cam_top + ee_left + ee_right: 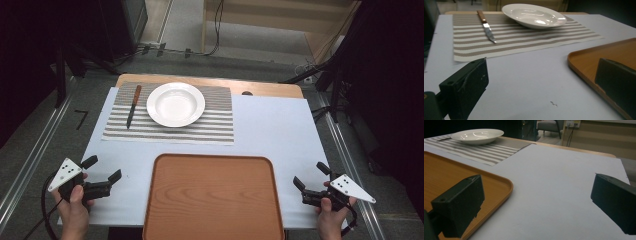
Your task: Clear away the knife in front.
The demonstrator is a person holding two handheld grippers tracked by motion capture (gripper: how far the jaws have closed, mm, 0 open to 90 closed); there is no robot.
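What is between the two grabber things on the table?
The empty wooden tray sits between the left gripper and the right gripper, seen in the high view.

Plate: plain glossy white, no pattern.
Placemat: off-white crossed by grey-brown stripes running its length.
Knife: reddish-brown wooden handle, silver metal blade.
Tray: orange-brown with a faint wood grain.
Table cover: pale bluish-white, unpatterned.
Table: light tan wood showing along the far edge.
Left gripper: black jaws, light grey top plate with dark dots.
Right gripper: black jaws, same grey dotted plate.
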